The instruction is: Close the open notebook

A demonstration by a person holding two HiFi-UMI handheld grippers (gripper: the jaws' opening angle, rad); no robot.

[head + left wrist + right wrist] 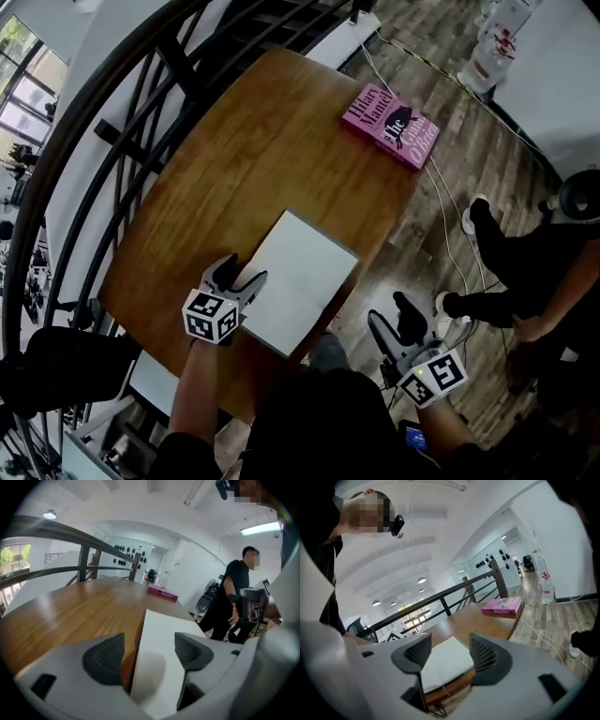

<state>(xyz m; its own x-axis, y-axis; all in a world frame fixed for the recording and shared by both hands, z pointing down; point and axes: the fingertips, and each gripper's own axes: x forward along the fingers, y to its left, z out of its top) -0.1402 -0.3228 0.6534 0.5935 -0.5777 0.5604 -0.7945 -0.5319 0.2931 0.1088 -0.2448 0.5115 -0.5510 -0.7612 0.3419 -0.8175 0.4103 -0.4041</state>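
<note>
A white notebook (298, 281) lies flat on the wooden table (253, 150), near its front edge, showing one plain white face. My left gripper (239, 274) is at the notebook's near left corner with its jaws open. In the left gripper view the notebook's (164, 634) left edge runs between the two dark pads (105, 658) without touching either. My right gripper (394, 321) hangs off the table's right side, over the floor, open and empty. In the right gripper view the notebook (445, 663) shows beyond its parted jaws, with a thin band hanging over the table edge.
A pink book (391, 125) lies at the table's far right corner. A black railing (103, 131) curves along the table's left side. A person in black (525, 272) stands on the wooden floor at the right, near cables (450, 234).
</note>
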